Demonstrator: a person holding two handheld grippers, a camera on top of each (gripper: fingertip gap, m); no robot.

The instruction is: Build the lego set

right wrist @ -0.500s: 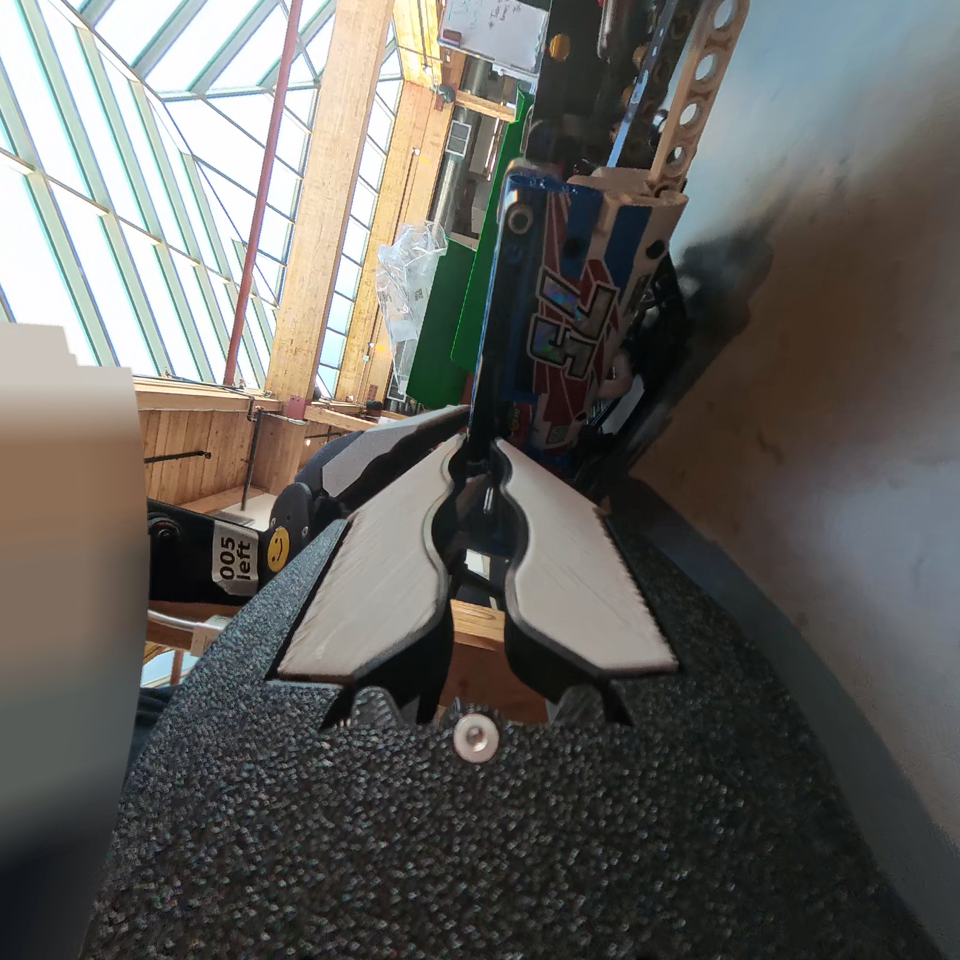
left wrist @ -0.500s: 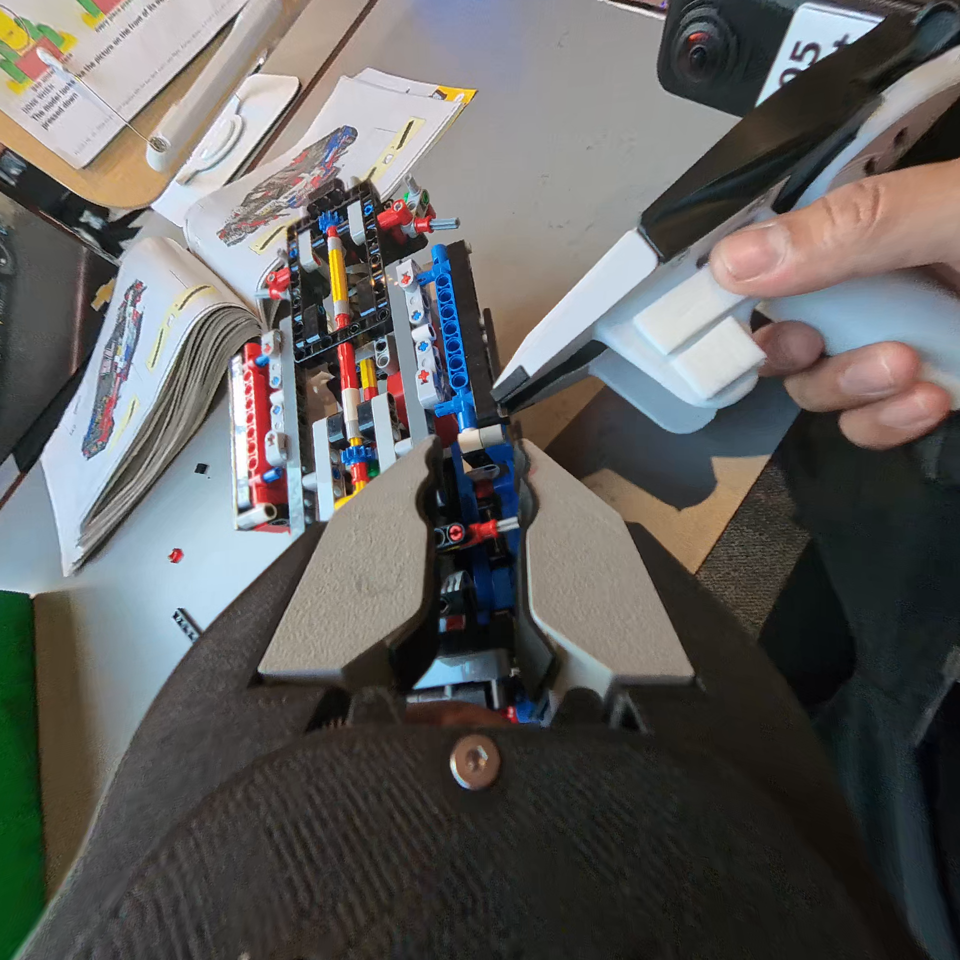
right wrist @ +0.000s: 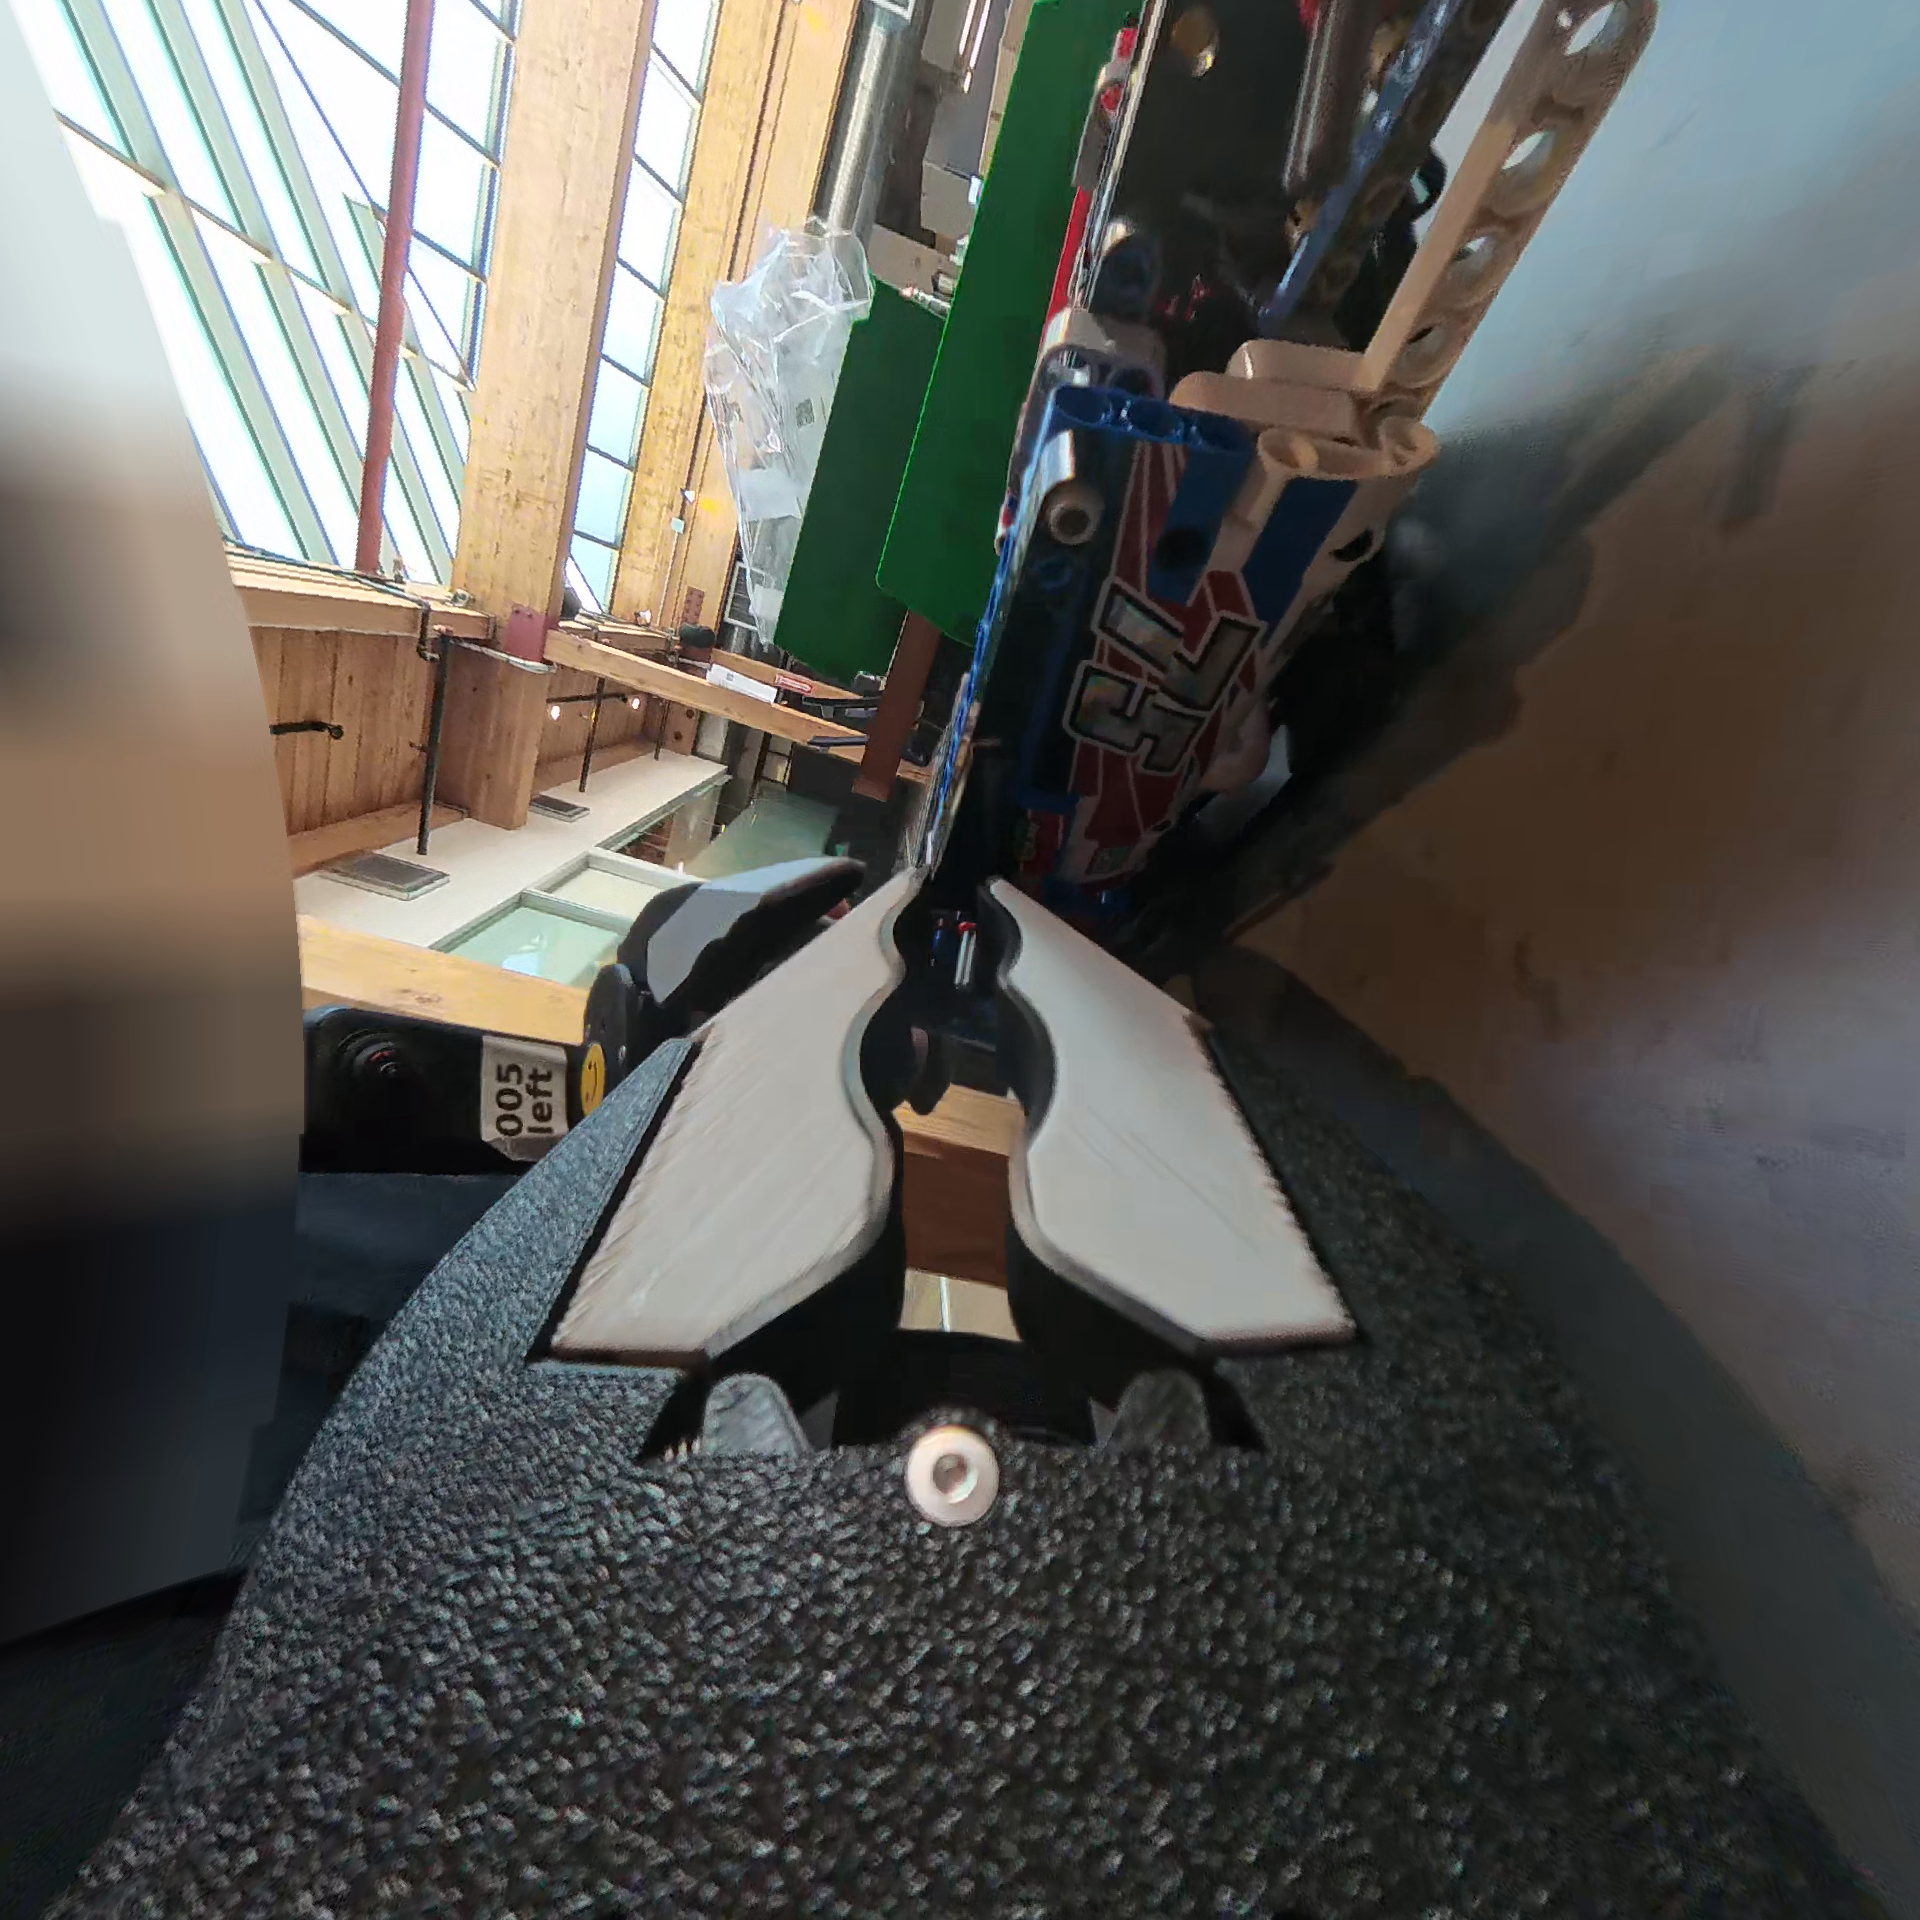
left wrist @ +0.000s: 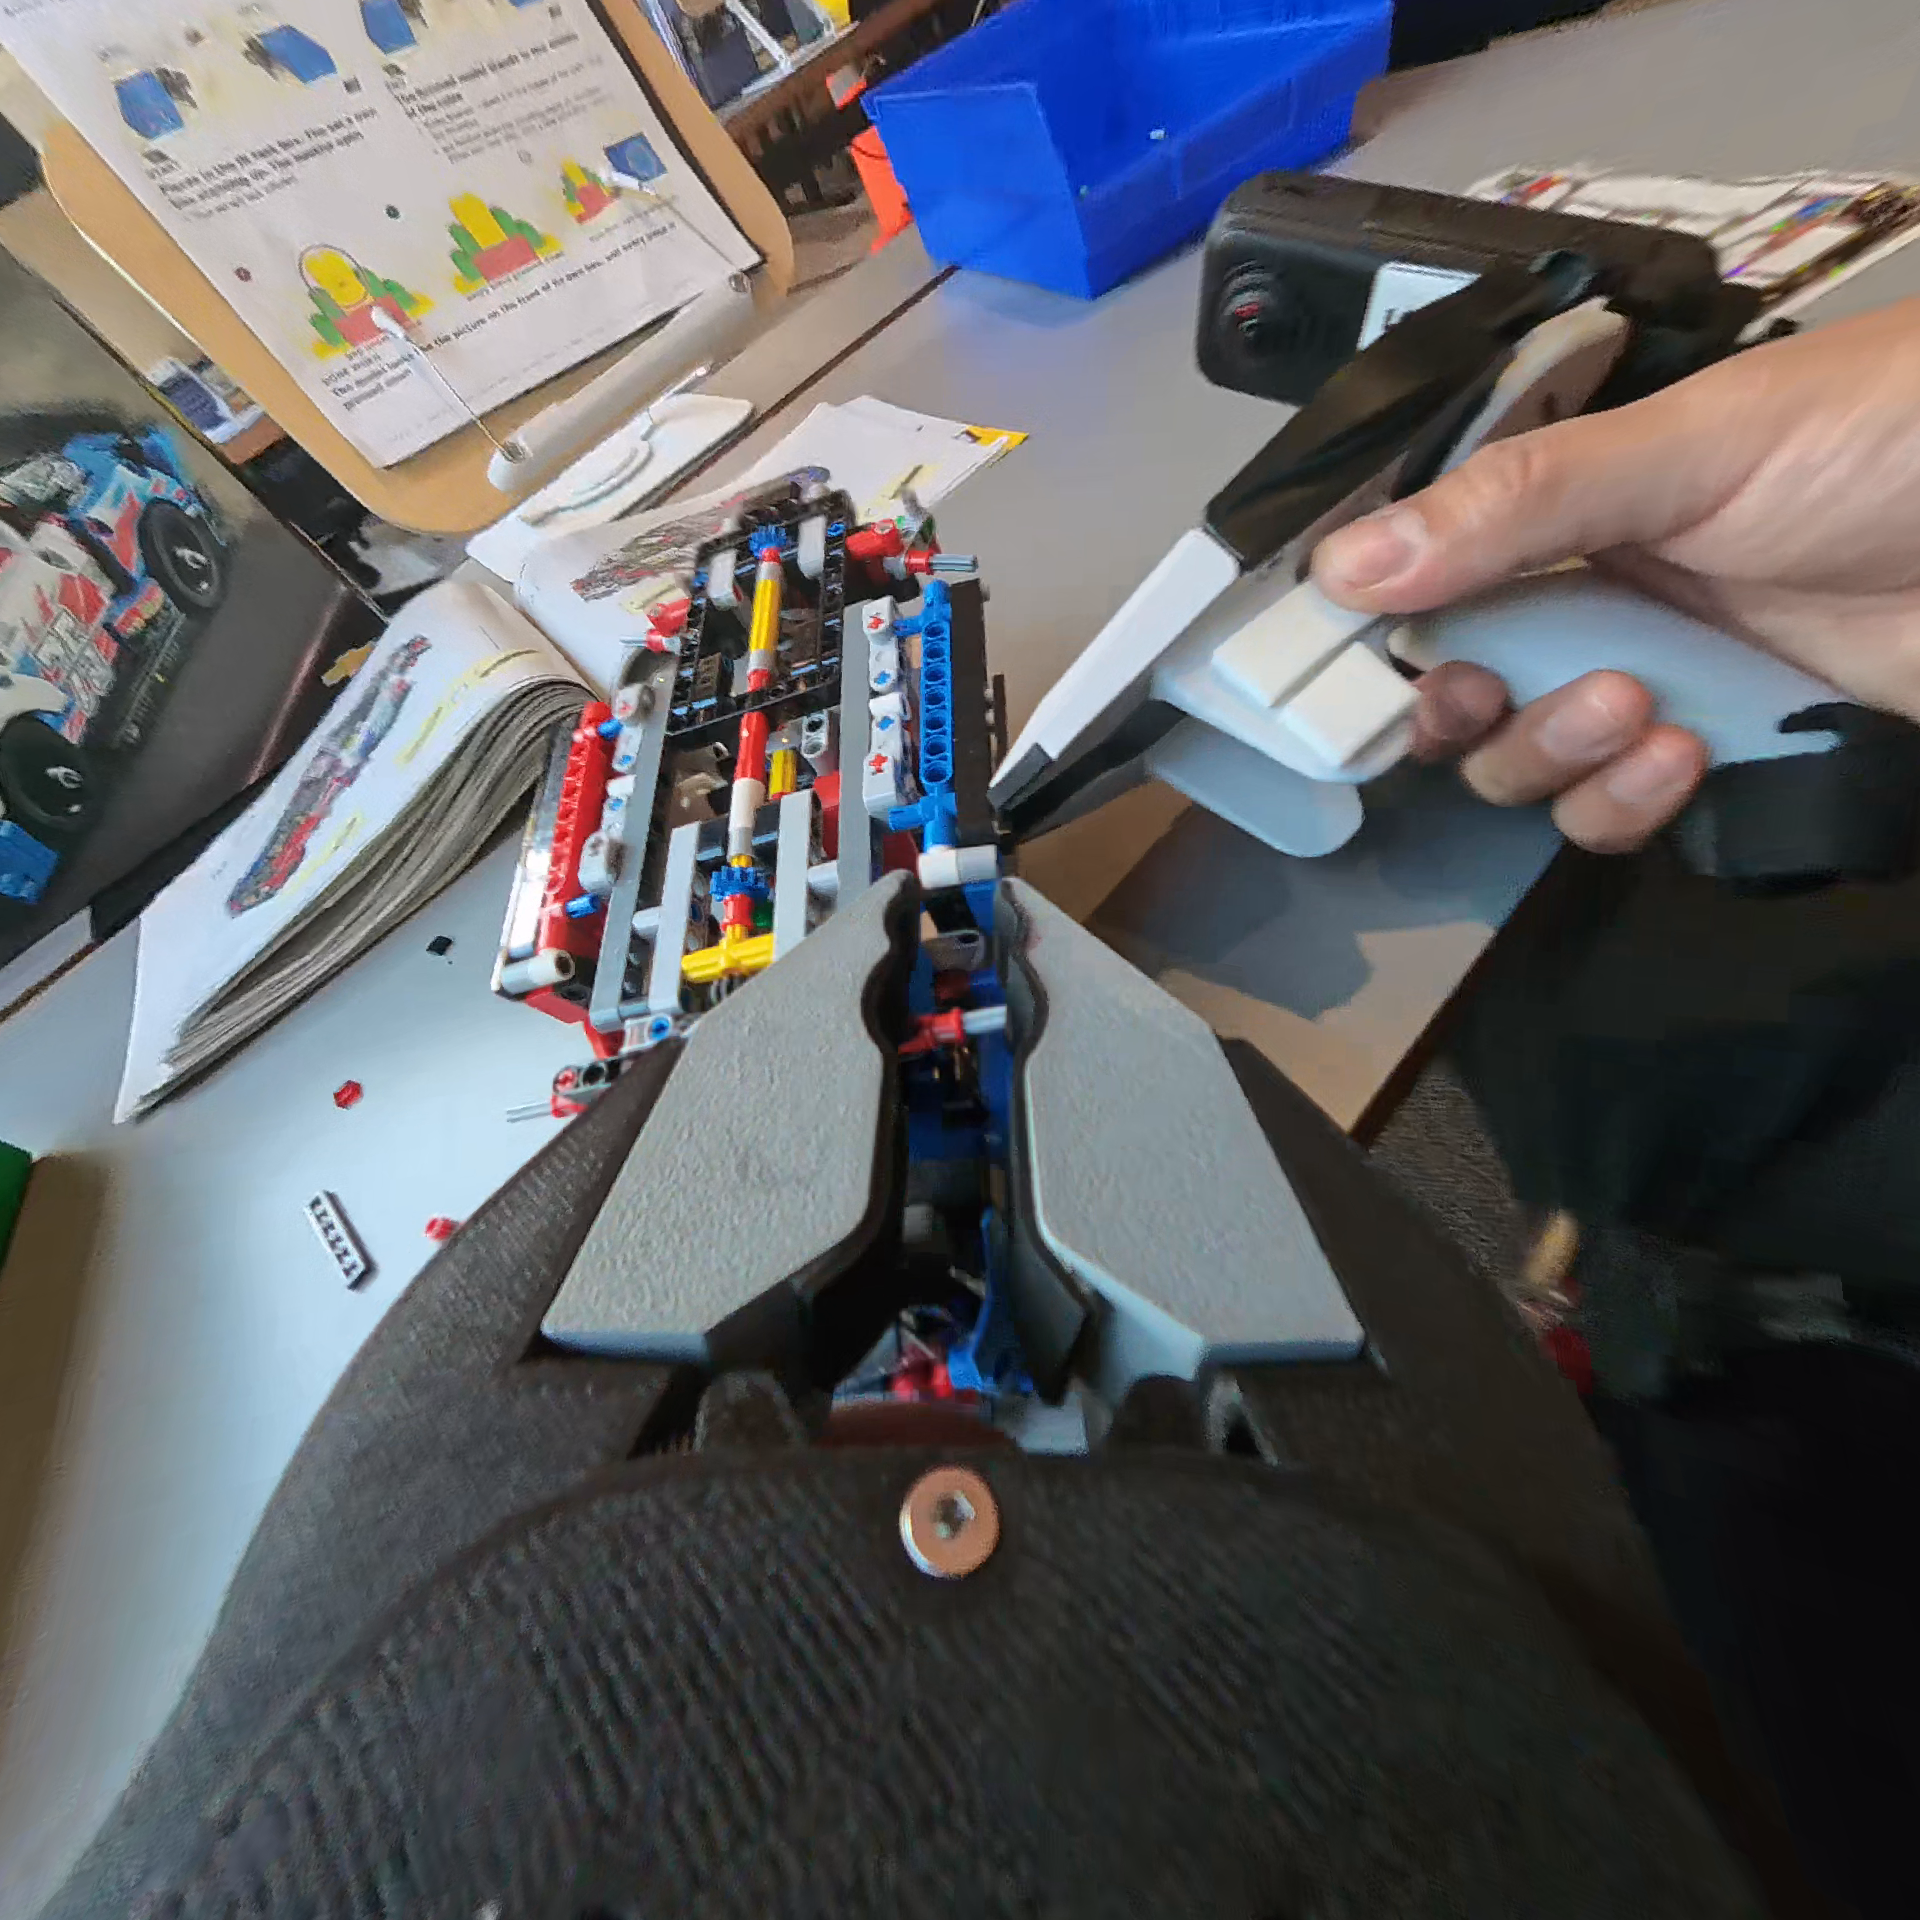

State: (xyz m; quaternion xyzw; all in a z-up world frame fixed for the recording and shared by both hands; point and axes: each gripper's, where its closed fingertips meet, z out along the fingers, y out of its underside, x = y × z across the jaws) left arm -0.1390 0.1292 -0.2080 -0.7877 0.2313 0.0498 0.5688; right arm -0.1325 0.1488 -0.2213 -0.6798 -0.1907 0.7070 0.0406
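Observation:
The lego model (left wrist: pixel 748 769), a long car chassis of red, blue, grey and black beams, is held above the grey table (left wrist: pixel 1091 416). My left gripper (left wrist: pixel 961 894) is shut on its near blue end. My right gripper (left wrist: pixel 1003 816), held by a hand (left wrist: pixel 1662 582), meets the model's right side at a black beam. In the right wrist view the right gripper (right wrist: pixel 951 894) is shut on the thin edge of the model's blue side panel (right wrist: pixel 1143 644), which bears stickers. The left gripper's black body (right wrist: pixel 727 935) shows behind it.
An open instruction booklet (left wrist: pixel 343 810) lies left of the model. A blue bin (left wrist: pixel 1122 125), a printed sheet on a board (left wrist: pixel 416 208) and the set's box (left wrist: pixel 94 623) stand behind. A black plate (left wrist: pixel 338 1236) and a red pin (left wrist: pixel 348 1091) lie loose. The table edge (left wrist: pixel 1403 1039) runs right. Less than 4 cm separates the two grippers' tips.
Both grippers and the model have shifted together. The left view now takes in more of the far table. In the right view the model looks nearer and larger.

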